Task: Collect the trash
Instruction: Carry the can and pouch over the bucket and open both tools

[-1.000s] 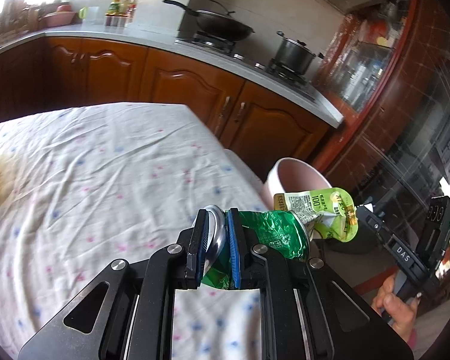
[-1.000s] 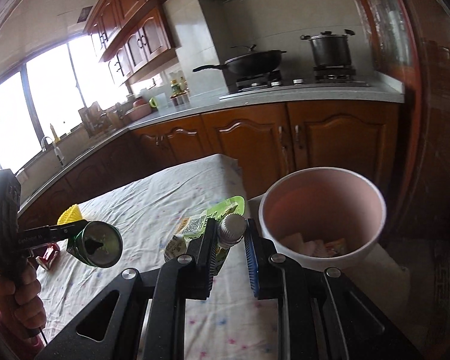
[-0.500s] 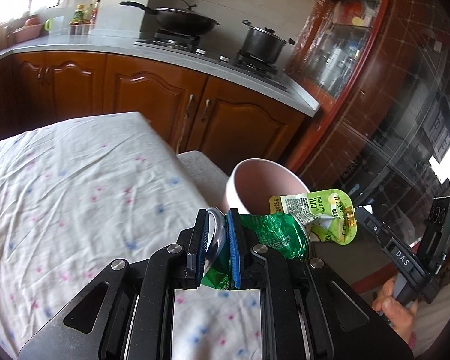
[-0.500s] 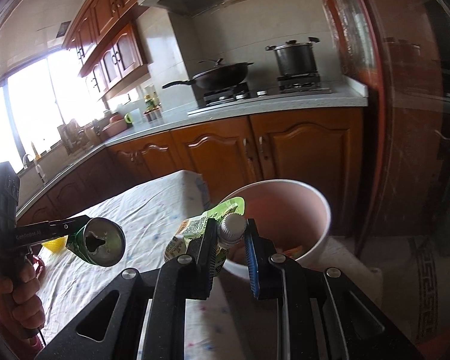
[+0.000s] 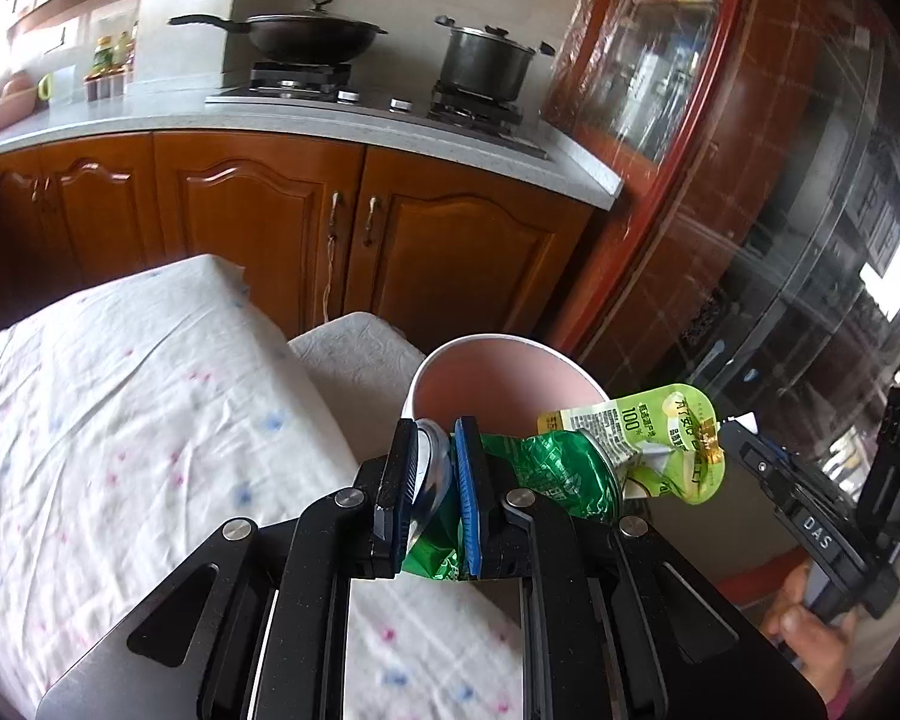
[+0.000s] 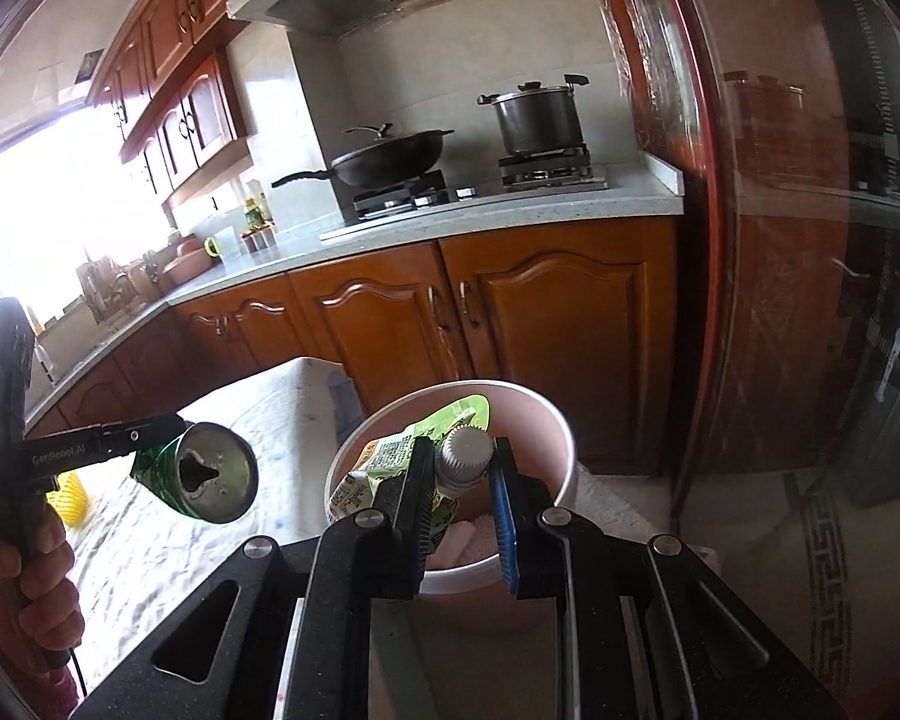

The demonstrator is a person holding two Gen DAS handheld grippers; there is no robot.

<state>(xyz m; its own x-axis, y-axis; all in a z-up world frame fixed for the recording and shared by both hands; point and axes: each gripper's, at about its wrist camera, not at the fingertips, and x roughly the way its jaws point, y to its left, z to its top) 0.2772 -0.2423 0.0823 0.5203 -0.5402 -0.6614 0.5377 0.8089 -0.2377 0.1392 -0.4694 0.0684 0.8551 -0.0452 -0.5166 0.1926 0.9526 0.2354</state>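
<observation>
You had the left gripper [image 5: 437,462] clamped on a crushed green can [image 5: 540,468], its pads pinching the can's flattened base end so that the open top pointed out toward your right. In the right wrist view that can [image 6: 210,474] hung over the flowered tablecloth [image 6: 210,516], beside the bin and not over it. The right gripper [image 6: 463,480] was pinching a green drink pouch [image 6: 402,456] around its grey screw cap [image 6: 465,457], with the pouch body folded off to the left of the pads.

Compared with a second earlier, both grips were unchanged, but both loads had travelled toward the pink bin [image 6: 558,438]. A second before, the pouch sat over the table edge with the bin off to its right; now it hung directly above the bin's open mouth, where some pale trash [image 6: 474,540] lay at the bottom. In the left wrist view the bin [image 5: 498,378] had slid from the right edge to the centre, just behind the can, and the tablecloth [image 5: 120,420] had dropped away to the left. The wok [image 5: 306,36] and pot [image 5: 486,63] on the stove now filled the top of that view. Your right hand [image 5: 810,648] gripped its handle at lower right.
</observation>
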